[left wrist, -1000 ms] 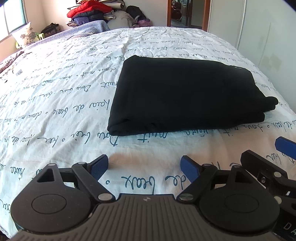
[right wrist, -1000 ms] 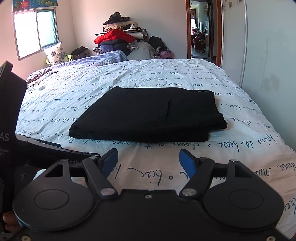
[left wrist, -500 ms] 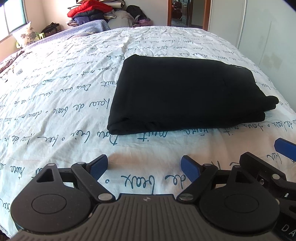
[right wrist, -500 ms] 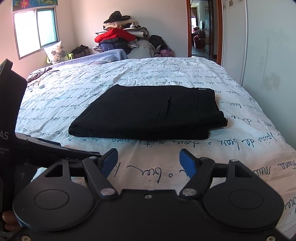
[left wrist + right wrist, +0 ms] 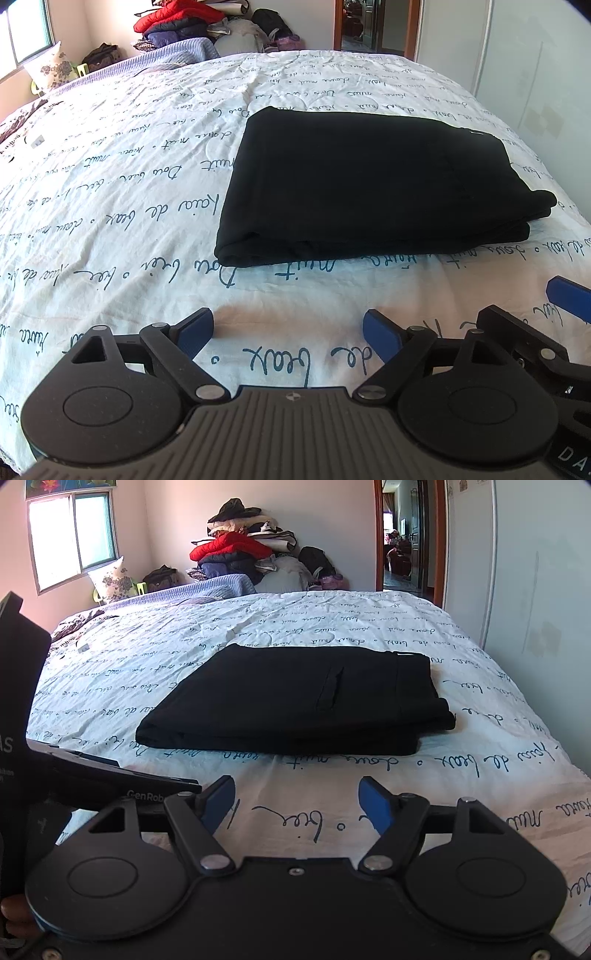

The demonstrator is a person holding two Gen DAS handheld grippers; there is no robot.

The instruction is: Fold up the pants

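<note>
Location: On the white bedsheet printed with blue handwriting (image 5: 122, 192), the black fabric pants (image 5: 369, 184) lie folded into a flat rectangle, well ahead of both tools.
Left gripper (image 5: 289, 330): released, jaws wide, nothing between the blue pads; I hold it apart from the cloth.
Right gripper (image 5: 297, 800): released, empty, likewise clear of the pants.
Handling: I judge the pants soft, limp and light; the layers will slide over each other if dragged.
Hold point: I would pinch through all layers at the near folded edge (image 5: 280, 744), one tool towards each corner.
Status: the fold looks complete.
</note>
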